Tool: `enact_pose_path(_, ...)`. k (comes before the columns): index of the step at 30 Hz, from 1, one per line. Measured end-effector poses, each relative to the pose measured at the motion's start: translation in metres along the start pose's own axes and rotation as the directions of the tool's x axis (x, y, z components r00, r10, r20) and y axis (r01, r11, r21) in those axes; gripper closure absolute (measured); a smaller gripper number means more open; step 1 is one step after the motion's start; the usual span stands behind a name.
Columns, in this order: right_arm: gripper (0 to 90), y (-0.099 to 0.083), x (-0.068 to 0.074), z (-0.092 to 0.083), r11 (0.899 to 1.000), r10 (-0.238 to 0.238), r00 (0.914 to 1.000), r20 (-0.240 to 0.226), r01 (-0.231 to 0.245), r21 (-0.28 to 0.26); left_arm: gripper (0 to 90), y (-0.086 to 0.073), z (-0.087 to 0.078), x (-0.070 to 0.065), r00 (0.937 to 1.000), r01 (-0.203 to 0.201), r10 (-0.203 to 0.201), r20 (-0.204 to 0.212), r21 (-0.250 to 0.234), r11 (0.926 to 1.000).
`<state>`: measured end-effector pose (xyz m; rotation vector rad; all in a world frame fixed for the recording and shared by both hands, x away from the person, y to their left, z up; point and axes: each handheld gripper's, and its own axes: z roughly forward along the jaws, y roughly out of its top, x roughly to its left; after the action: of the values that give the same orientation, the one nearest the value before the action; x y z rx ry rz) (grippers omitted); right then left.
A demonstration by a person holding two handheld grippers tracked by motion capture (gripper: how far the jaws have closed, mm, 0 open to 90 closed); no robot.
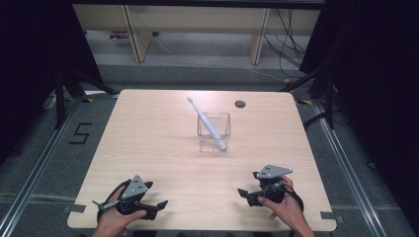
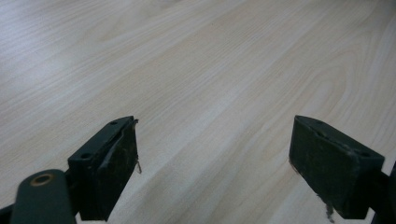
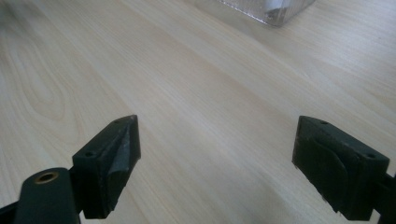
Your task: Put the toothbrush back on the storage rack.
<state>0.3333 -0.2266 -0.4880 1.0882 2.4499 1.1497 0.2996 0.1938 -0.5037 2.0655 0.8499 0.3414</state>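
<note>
In a clear square cup [image 1: 214,129], white toothbrush [image 1: 206,122], leaning, head up

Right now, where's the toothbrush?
High view: toothbrush leans in the clear cup at table centre, near the grommet hole.

One readable mark: numeral "5" [image 1: 79,133], black tape strokes on grey floor left of table [image 1: 148,148]. No lettering, label or brand legible on table top or other things in high view or either gripper view.
</note>
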Motion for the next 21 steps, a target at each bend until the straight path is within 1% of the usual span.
enact_pose_path(1,16.2,-0.001,-0.002,-0.001,1.000,-0.012,0.9999,-0.006,0.012,-0.003,14.9,0.000,0.000,0.000,1.0000,-0.007,0.007,-0.004,0.002,1.0000)
enact_pose_path(2,16.2,-0.002,-0.004,-0.001,0.999,-0.038,0.9993,-0.006,0.038,-0.003,14.9,0.000,0.000,0.000,1.0000,-0.007,0.007,-0.004,0.002,1.0000)
enact_pose_path(4,16.1,-0.004,-0.004,-0.002,0.999,-0.038,0.9993,-0.001,0.038,-0.006,15.0,0.000,0.000,0.000,1.0000,-0.007,0.007,-0.004,0.002,1.0000)
enact_pose_path(5,16.1,-0.005,-0.004,-0.003,0.999,-0.038,0.9992,0.009,0.038,-0.011,15.0,0.000,0.000,0.000,1.0000,-0.007,0.007,-0.005,0.001,1.0000)
enact_pose_path(6,16.1,-0.005,-0.004,-0.004,1.000,-0.027,0.9996,0.011,0.027,-0.002,15.0,0.000,-0.001,0.000,1.0000,-0.007,0.007,-0.005,0.000,1.0000)
enact_pose_path(7,16.1,-0.006,-0.004,-0.005,1.000,-0.030,0.9995,0.008,0.030,-0.001,14.9,0.000,-0.001,0.000,1.0000,-0.003,0.003,-0.007,-0.001,1.0000)
enact_pose_path(8,16.0,-0.006,-0.004,-0.005,0.999,-0.045,0.9990,-0.001,0.045,-0.008,15.0,0.000,-0.001,0.000,1.0000,-0.001,0.001,-0.007,-0.002,1.0000)
enact_pose_path(9,15.9,-0.008,-0.003,-0.006,1.000,-0.028,0.9996,0.004,0.028,-0.001,15.0,0.000,0.000,-0.001,1.0000,0.007,-0.007,-0.006,-0.009,0.9999)
enact_pose_path(10,15.9,-0.008,-0.004,-0.006,0.999,-0.049,0.9988,0.002,0.050,-0.007,15.0,0.000,-0.001,0.000,1.0000,-0.004,0.004,-0.007,0.000,1.0000)
enact_pose_path(12,15.9,-0.010,-0.003,-0.007,0.999,-0.037,0.9993,0.005,0.037,-0.007,15.0,0.000,-0.001,0.000,1.0000,-0.005,0.005,-0.007,0.000,1.0000)
enact_pose_path(14,15.9,-0.011,-0.004,-0.008,0.999,-0.043,0.9991,-0.001,0.043,-0.008,15.0,0.000,-0.001,0.000,1.0000,-0.008,0.008,-0.006,0.001,1.0000)
enact_pose_path(15,15.9,-0.012,-0.004,-0.009,0.999,-0.041,0.9991,0.002,0.041,-0.009,15.0,0.000,0.000,0.000,0.9999,0.007,-0.007,-0.007,-0.007,1.0000)
enact_pose_path(16,15.9,-0.012,-0.004,-0.009,0.999,-0.038,0.9993,0.004,0.038,-0.011,14.9,0.000,-0.001,0.002,0.9998,-0.010,0.010,-0.016,0.006,0.9999)
enact_pose_path(17,15.9,-0.013,-0.002,-0.010,1.000,-0.021,0.9998,0.007,0.021,-0.011,15.0,0.000,-0.001,0.002,0.9999,-0.004,0.004,-0.013,0.010,0.9999)
enact_pose_path(18,16.0,-0.013,-0.004,-0.011,0.999,-0.043,0.9990,0.014,0.044,-0.021,14.9,0.000,0.000,0.002,0.9999,0.006,-0.006,-0.009,-0.006,1.0000)
enact_pose_path(19,15.9,-0.014,-0.003,-0.012,0.999,-0.039,0.9992,0.000,0.039,-0.012,14.9,0.000,-0.001,0.002,0.9999,0.005,-0.005,-0.015,-0.006,1.0000)
enact_pose_path(20,16.0,-0.015,-0.004,-0.012,0.999,-0.046,0.9989,0.007,0.046,-0.013,14.9,0.000,-0.001,0.001,0.9999,-0.001,0.001,-0.014,-0.005,1.0000)
enact_pose_path(21,15.9,-0.016,-0.003,-0.013,0.999,-0.032,0.9994,0.010,0.032,-0.003,14.9,0.001,-0.002,0.001,0.9999,-0.007,0.007,-0.009,0.000,1.0000)
